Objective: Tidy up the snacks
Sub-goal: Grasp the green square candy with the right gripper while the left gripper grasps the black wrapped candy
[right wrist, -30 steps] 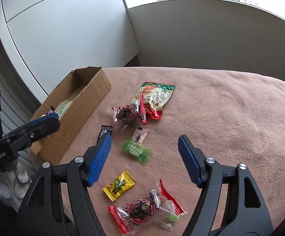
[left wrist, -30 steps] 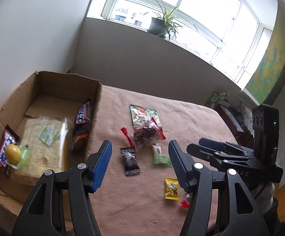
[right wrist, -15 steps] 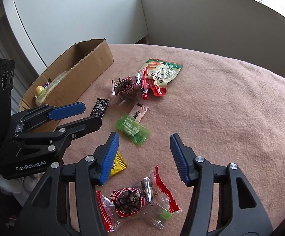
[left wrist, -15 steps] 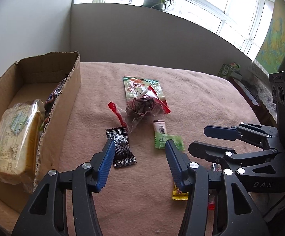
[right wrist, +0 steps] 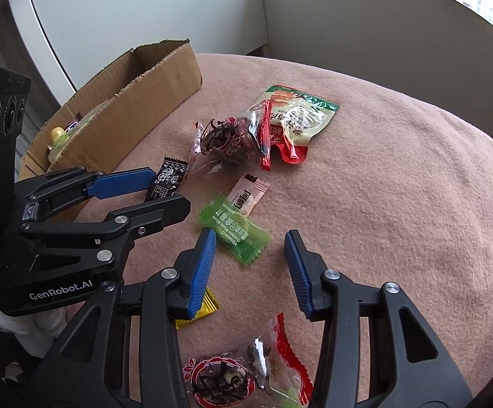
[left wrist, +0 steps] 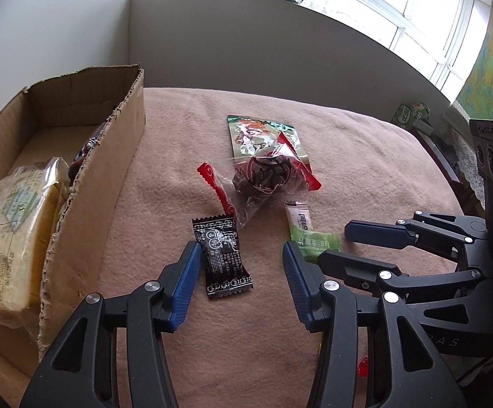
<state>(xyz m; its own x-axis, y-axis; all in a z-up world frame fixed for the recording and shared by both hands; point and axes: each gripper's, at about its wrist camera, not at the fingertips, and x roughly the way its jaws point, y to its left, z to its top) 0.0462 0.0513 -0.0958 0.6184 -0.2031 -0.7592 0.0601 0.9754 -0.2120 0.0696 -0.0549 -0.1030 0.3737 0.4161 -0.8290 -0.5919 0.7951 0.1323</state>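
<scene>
Snacks lie scattered on a pink fleece blanket (left wrist: 365, 156), and the open brown cardboard box (left wrist: 110, 183) at its left edge serves as the landmark. Inside the box sits a clear-wrapped yellow cake pack (left wrist: 18, 231). Just right of the box wall lies a small black foil sachet (left wrist: 222, 255); the left gripper (left wrist: 241, 265) hovers over it, jaws having just been closing yet still spread, the sachet between the tips with the left pad just beside its edge and no visible pinch. Farther right of the box lies a green translucent candy wrapper (right wrist: 234, 233), with a pale pink sachet (right wrist: 250, 193) touching its far end. The right gripper (right wrist: 250, 251) straddles the green wrapper, jaws likewise just closing, pads still apart from it. Beyond these, farther from the box, a clear red-edged bag of dark dried fruit (right wrist: 229, 139) overlaps a green-and-red printed pouch (right wrist: 297, 119).
</scene>
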